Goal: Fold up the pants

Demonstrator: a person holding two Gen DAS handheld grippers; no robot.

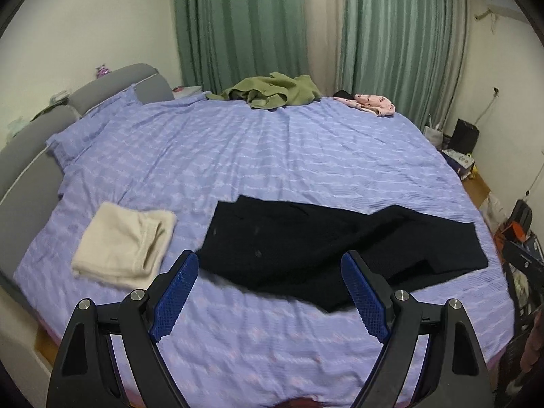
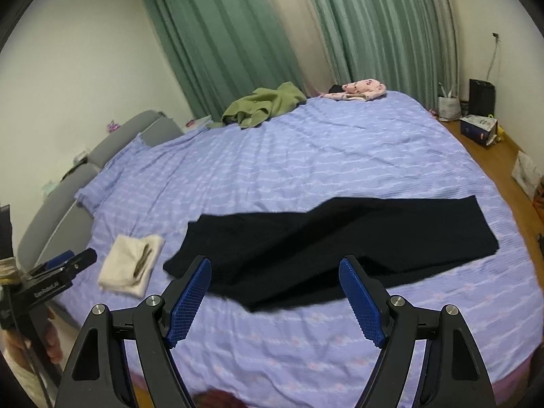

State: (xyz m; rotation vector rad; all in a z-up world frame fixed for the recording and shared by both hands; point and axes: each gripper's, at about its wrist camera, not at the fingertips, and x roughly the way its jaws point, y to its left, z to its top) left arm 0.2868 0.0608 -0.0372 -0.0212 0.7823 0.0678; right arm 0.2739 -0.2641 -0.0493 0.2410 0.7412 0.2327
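Pants [image 1: 306, 241] are lying spread across the near part of the bed [image 1: 272, 156], black and limp, waist end toward the left beside a folded cream cloth [image 1: 125, 244], leg ends trailing off to the right. We are holding both claws released and empty above the near edge: the left claw [image 1: 270, 292] is hanging over the waist half, the right claw [image 2: 275, 292] over the middle of the legs. We are judging the fabric as light, soft and floppy, likely to sag and drag on the sheet rather than keep any shape. We are therefore favouring a pinch at the edges, one claw at the waistband corner and the other at the hems [image 2: 476, 227], so the cloth is lifting evenly.
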